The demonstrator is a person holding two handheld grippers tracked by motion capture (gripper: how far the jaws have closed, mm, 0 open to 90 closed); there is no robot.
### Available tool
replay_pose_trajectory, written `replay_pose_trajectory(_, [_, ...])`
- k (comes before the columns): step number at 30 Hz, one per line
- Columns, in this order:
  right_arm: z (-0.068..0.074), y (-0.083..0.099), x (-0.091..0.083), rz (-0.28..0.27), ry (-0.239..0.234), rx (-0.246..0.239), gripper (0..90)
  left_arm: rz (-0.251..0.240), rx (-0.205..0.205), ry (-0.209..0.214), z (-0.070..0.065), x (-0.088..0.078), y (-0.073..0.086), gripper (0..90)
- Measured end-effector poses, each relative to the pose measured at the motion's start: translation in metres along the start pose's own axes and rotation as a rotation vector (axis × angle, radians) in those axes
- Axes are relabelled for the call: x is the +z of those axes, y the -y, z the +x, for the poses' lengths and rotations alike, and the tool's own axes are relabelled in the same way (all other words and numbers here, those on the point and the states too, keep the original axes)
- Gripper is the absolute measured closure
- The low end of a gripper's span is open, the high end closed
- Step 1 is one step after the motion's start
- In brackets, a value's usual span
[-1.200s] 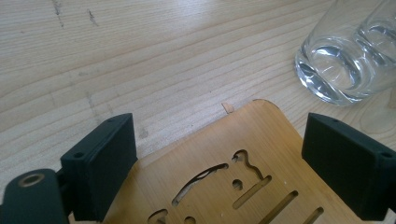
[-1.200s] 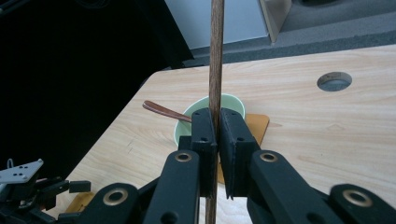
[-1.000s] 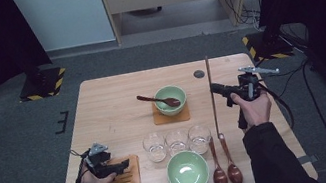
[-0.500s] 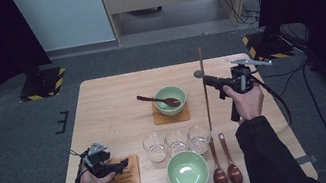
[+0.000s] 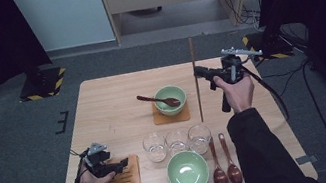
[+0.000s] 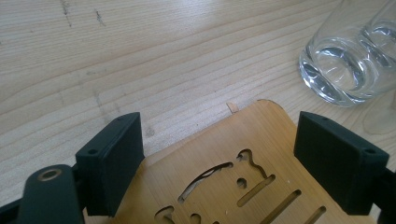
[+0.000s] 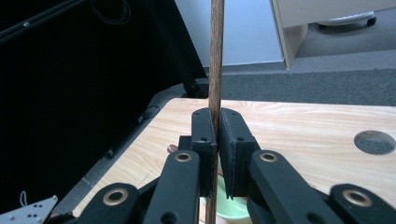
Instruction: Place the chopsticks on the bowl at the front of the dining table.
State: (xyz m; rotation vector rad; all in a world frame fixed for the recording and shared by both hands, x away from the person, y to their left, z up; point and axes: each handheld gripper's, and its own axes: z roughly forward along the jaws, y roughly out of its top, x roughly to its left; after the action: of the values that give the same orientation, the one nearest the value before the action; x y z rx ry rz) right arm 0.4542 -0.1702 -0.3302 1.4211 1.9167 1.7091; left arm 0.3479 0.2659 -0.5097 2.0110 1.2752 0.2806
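Dark curtains and grey carpet ring the pale wooden table. Upright above it, just right of the far green bowl, a thin wooden stick is clenched in the right claw, seemingly carried vertical to clear the glasses. Its lower end is hard to make out. Well left of the bowl, the left claw rests released over a cut-out wooden coaster, partly cut off.

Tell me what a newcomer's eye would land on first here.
First, the long wooden stick held upright above the table's far right part, clamped in the right claw. Next, the row of three empty glasses near the front edge, then the left claw open over the cut-out wooden coaster at front left.
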Motion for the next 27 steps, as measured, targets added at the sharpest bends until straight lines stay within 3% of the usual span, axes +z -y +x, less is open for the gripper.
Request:
replay_pose_trajectory(12, [0.007,-0.020,0.021,-0.018,-0.012,0.006,84.8,-0.011,0.000,0.009,0.000,-0.001,-0.001,15.2])
replay_pose_trajectory(27, [0.010,-0.016,0.059,0.025,-0.012,0.016,84.8,-0.012,0.005,0.007,0.000,-0.001,-0.001,15.2])
